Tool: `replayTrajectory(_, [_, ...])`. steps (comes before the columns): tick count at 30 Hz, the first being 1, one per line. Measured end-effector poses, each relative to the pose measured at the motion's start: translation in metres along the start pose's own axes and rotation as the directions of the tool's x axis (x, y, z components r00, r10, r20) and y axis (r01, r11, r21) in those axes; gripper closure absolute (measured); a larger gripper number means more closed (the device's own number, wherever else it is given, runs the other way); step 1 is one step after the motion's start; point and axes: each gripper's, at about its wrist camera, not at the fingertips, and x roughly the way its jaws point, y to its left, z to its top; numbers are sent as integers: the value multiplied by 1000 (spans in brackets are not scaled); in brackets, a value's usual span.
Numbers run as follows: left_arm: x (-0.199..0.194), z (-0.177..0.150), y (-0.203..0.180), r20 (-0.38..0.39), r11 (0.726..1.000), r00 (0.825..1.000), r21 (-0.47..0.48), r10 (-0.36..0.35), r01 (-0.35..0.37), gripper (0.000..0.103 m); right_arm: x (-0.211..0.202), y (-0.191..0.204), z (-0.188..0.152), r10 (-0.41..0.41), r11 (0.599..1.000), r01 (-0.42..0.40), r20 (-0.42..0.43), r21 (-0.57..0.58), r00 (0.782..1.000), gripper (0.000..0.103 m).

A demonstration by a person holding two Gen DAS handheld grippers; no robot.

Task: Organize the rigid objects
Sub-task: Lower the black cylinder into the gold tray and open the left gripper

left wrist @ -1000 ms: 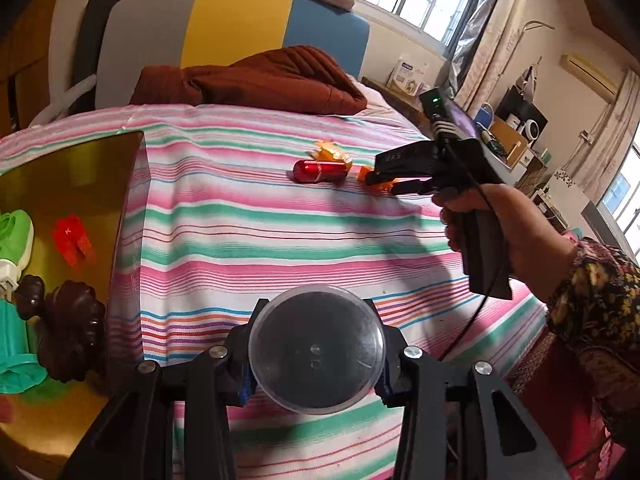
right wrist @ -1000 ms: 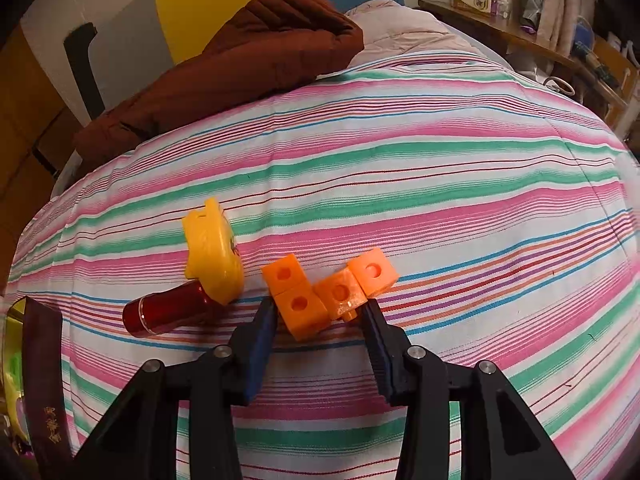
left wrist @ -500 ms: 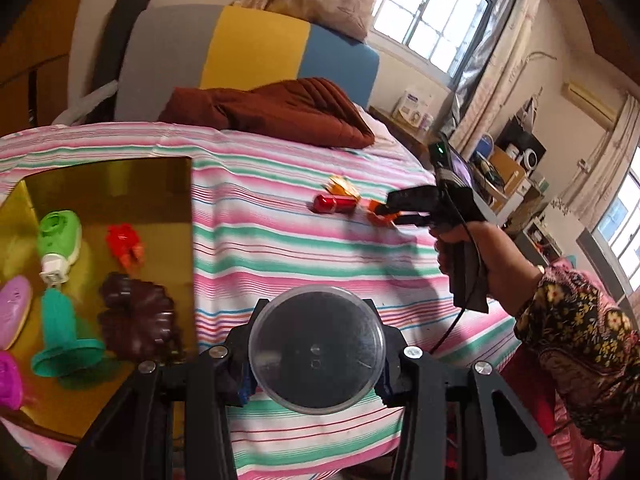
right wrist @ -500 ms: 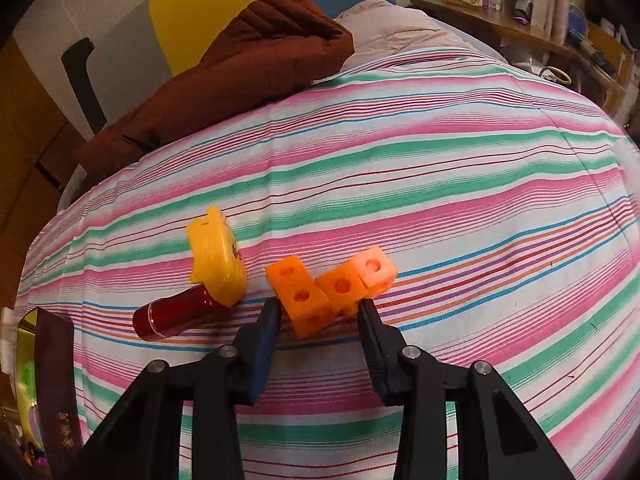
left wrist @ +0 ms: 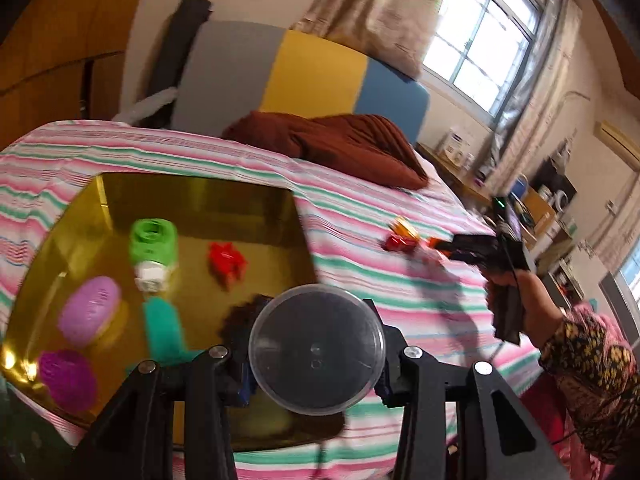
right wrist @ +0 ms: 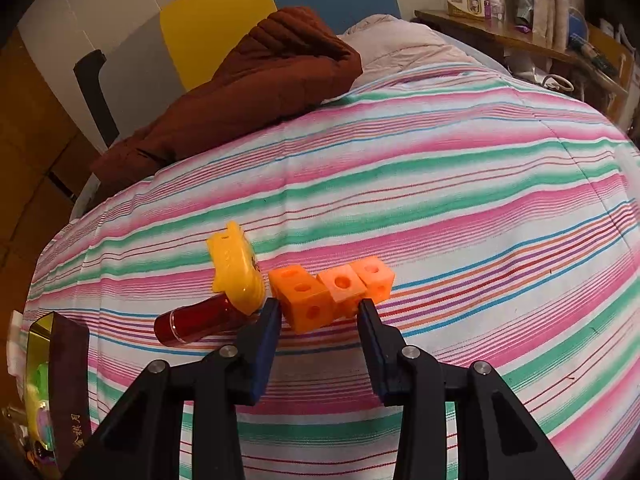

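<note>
Between the right gripper's (right wrist: pixel 318 308) blue-padded fingers sits the orange plastic chain of linked cubes with round holes (right wrist: pixel 332 294), resting on the pink, green and white striped bedcover (right wrist: pixel 440 200). A second ago those fingers stood wider around it; now the jaws have narrowed and both pads look to be touching the nearest cubes, so the pick-up seems nearly ready. Just left of the gripper lie the yellow plastic whistle-shaped toy (right wrist: pixel 236 270) and the dark red glossy cylinder (right wrist: pixel 192 320), still waiting on the cover.

Over on the left, the left gripper (left wrist: pixel 316 350) clamps a clear round plastic lid (left wrist: pixel 316 350) and has swung across, so the gold mirrored tray (left wrist: pixel 200 196) now fills the view ahead and to its left, which suggests a drop-off is coming. Motion blur smears the tray's toys, and the lid hides the dark piece behind it.
</note>
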Motion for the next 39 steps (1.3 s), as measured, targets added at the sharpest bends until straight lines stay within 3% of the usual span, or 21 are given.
replayTrajectory(6, [-14, 20, 47, 43, 994, 994, -60, 97, -94, 59, -5, 7, 3, 11, 1000, -10, 45, -19, 999, 63])
replayTrajectory(13, [-10, 32, 95, 12, 975, 984, -133, 179, -176, 59, -6, 7, 2, 15, 1000, -14, 57, -15, 998, 63])
replayTrajectory(20, [7, 46, 122, -22, 960, 980, -200, 197, -198, 59, -17, 15, 4, 16, 998, -9, 122, -56, 992, 63])
replayTrajectory(31, [55, 70, 153, -131, 929, 952, -217, 275, -299, 59, -21, 30, 2, 13, 992, 6, 150, -128, 989, 63])
replayTrajectory(36, [75, 72, 169, -203, 913, 944, -267, 259, -308, 59, -22, 33, 2, 14, 991, 7, 157, -137, 988, 63])
replayTrajectory(39, [79, 74, 172, -204, 908, 941, -269, 272, -321, 59, -23, 36, 2, 18, 989, 6, 162, -146, 987, 63])
